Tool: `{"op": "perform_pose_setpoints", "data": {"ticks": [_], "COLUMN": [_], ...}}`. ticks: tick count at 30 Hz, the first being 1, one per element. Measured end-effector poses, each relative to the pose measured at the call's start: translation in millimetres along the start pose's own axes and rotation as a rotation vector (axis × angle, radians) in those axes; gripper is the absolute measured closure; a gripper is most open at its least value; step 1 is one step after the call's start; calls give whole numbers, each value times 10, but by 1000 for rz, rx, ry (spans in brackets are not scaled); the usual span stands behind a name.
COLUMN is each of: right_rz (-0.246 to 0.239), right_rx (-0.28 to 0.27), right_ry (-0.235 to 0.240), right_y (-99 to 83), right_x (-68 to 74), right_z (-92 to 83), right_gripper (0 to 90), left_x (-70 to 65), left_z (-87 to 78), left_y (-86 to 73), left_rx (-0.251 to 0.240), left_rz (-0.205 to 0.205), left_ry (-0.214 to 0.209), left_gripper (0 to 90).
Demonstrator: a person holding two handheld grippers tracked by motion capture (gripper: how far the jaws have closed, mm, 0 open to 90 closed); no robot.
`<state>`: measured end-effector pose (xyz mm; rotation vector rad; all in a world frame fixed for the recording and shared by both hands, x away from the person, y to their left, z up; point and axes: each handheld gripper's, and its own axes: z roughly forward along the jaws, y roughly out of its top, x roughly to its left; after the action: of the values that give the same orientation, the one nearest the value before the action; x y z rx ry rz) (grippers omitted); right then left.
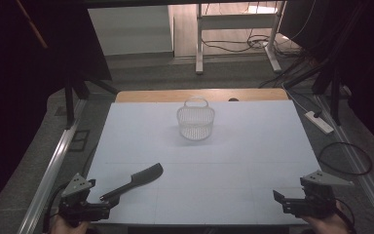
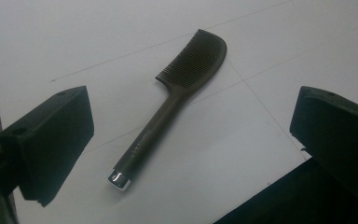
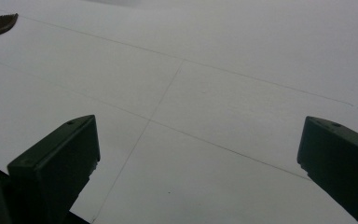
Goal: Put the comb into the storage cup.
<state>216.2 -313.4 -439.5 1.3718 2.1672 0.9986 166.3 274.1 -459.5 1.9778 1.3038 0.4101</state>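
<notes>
Your left hand-held gripper point(image 1: 104, 202) sits just short of the comb's point(image 1: 136, 180) handle end, its jaws spread wide with nothing between them. The comb lies flat on the table point(image 1: 233, 146), well nearer to you than the white wire basket point(image 1: 196, 119). Your right hand-held gripper point(image 1: 281, 200), far to the comb's right, also gapes wide and empty.

comb point(image 2: 172, 105): dark matt plastic, shiny metal cap at handle end | basket point(image 1: 196, 120): pale plastic mesh, see-through | counter point(image 1: 253, 146): white, matt, smooth, wood edge at far side | left hand-held gripper point(image 2: 186, 135): black matt plastic jaws
</notes>
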Motion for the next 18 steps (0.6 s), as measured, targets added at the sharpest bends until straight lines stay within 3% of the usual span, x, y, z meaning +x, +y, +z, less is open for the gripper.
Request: {"op": "perform_pose_setpoints", "data": {"ticks": [18], "right_rz": [-8], "right_rx": [9], "right_ry": [-1], "right_y": [1], "right_x": [9], "right_z": [5], "right_gripper": [0], "left_x": [22], "left_z": [14], "left_y": [7], "left_rx": [15], "left_rz": [-19], "left_ry": [-9], "left_gripper": [10]}}
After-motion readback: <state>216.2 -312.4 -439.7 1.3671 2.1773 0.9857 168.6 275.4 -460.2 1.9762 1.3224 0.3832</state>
